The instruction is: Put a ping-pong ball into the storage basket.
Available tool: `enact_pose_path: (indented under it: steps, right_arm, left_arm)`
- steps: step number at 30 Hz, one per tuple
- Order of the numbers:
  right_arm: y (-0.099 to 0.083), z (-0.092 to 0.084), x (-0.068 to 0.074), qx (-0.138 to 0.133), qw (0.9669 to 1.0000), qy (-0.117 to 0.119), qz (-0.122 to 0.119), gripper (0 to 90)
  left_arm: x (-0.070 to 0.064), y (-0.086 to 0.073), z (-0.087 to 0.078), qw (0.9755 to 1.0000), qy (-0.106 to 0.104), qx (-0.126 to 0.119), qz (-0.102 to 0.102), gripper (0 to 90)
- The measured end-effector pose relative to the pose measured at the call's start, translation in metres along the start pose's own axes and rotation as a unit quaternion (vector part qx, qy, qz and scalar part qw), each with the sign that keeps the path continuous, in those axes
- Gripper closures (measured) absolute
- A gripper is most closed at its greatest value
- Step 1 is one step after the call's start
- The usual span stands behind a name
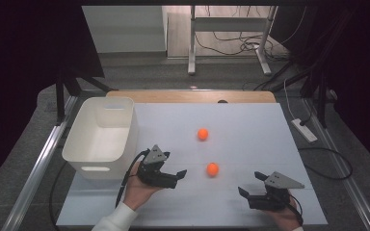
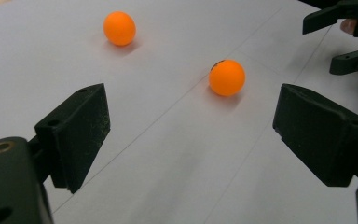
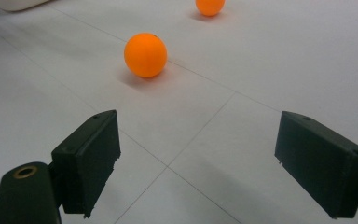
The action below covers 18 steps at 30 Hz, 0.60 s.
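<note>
White tabletop (image 1: 250, 130) is lying bare and smooth, seamed by faint lines, with a grey floor, cables and a desk frame showing beyond its far edge. Two orange balls are resting on it: the near ball (image 1: 212, 169) is sitting between the two grippers, the far ball (image 1: 202, 134) farther up the table. Both tools are standing wide open and holding nothing. The left gripper (image 1: 175, 175) is pointing right, with the near ball just ahead of its jaws, and looks closer to it than the right gripper (image 1: 251, 184), which is pointing left. A white bin (image 1: 101, 137) is standing at the left, just beside the left hand (image 1: 137, 190), probably waiting for the balls.
</note>
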State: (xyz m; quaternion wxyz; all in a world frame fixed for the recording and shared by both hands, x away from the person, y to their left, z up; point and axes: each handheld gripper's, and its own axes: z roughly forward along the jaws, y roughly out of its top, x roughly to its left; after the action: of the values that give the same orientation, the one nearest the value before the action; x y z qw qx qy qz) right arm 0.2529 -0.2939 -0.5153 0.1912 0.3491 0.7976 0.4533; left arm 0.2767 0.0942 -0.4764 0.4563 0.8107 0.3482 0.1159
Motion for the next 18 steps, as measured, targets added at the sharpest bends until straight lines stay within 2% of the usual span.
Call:
enact_pose_path:
  steps: [10, 14, 18]
  right_arm:
    - [0.0, 0.002, 0.0, 0.001, 1.0, 0.001, -0.002, 13.8]
    - [0.0, 0.002, 0.0, 0.004, 1.0, 0.002, -0.003, 13.8]
    - [0.0, 0.002, 0.001, 0.003, 1.0, 0.002, -0.004, 13.8]
  left_arm:
    - [0.006, 0.004, 0.008, 1.0, 0.0, 0.004, -0.007, 12.1]
    - [0.009, 0.008, 0.014, 0.9998, -0.003, 0.009, -0.017, 13.1]
    - [0.01, 0.011, 0.019, 0.9998, -0.004, 0.012, -0.015, 13.3]
